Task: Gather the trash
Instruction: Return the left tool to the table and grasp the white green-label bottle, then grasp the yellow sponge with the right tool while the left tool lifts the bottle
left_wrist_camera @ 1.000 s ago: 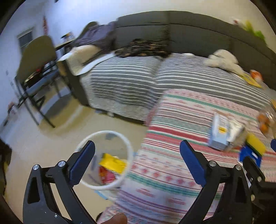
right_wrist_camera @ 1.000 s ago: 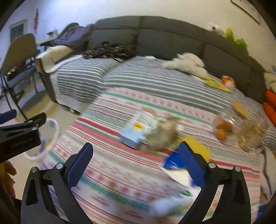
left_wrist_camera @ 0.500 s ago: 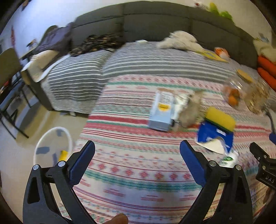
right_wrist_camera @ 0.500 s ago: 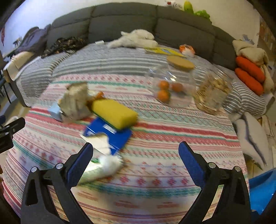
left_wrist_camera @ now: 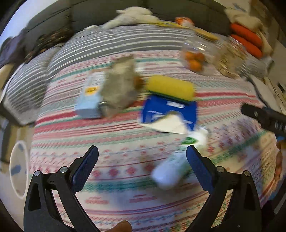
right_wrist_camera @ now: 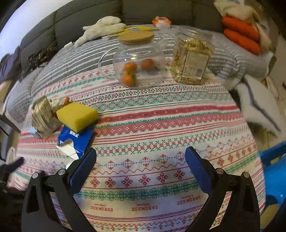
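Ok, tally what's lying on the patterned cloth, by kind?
Clear food containers: 2, glass jar, snack tub
Sponges: 1, yellow sponge
Cartons: 2, blue carton, pale blue box
Crumpled wrappers: 2, brown wrapper, white wrapper
Total: 7

Home living room: grey sofa (right_wrist_camera: 89,16), patterned tablecloth (right_wrist_camera: 152,125).

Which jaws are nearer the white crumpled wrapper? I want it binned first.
Left. The left gripper hovers open just short of the white crumpled wrapper; the right gripper, also open, points over bare tablecloth farther right.
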`<state>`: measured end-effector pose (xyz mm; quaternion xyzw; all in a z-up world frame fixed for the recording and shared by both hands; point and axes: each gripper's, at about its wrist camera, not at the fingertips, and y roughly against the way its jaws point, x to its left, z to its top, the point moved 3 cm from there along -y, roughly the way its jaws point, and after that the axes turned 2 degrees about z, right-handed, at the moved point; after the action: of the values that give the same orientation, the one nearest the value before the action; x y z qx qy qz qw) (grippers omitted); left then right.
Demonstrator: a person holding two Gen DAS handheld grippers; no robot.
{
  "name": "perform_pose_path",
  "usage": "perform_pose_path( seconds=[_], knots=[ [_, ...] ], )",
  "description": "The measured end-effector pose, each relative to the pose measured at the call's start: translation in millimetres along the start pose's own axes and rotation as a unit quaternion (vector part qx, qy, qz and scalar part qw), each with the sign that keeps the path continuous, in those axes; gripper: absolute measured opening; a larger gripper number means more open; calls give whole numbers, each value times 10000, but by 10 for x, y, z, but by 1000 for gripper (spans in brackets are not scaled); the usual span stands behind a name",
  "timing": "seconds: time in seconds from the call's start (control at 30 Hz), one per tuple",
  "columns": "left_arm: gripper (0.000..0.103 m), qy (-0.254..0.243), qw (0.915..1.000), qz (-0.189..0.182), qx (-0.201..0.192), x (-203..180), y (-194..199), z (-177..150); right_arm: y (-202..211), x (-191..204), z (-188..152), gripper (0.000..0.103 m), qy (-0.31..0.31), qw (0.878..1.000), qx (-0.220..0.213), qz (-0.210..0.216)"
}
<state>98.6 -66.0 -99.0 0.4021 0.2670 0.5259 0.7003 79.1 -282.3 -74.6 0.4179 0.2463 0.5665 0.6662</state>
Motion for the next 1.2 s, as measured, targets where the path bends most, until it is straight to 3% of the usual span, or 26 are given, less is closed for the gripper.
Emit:
perform_pose_path(
  seconds=[0.17,0.3,0.4,0.53,0.57,0.63,0.8,0.97,1.2],
  knots=[
    [95,-1072,9941,-121,-69,-452,-129,60,26,-87,52,96,-144,9998,-115,-114],
    [92,-1427,9896,-150,68,-591,-252,23,13,-209,75,96,-289,9993,-109,-228],
    [81,-1630,9863,-193,158,-661,-343,-35,-26,-256,85,96,-407,9990,-49,-200],
    [48,-1789,9826,-270,420,-703,-455,-112,-109,-206,91,96,-441,9989,49,-123],
    [47,-1804,9825,-236,408,-695,-446,-126,-122,-179,90,96,-411,9991,58,-120],
    [40,-1742,9834,-295,426,-658,-388,-137,-146,-102,89,96,-279,9995,62,-132],
    [38,-1366,9897,-394,154,-393,-27,-103,-213,124,103,96,92,9999,54,-83],
    [38,-743,9969,-246,-44,-20,219,-51,-323,493,112,96,703,9975,-27,75],
    [38,56,9998,-39,-167,497,362,27,-454,1082,123,96,1771,9831,-341,319]
  ],
)
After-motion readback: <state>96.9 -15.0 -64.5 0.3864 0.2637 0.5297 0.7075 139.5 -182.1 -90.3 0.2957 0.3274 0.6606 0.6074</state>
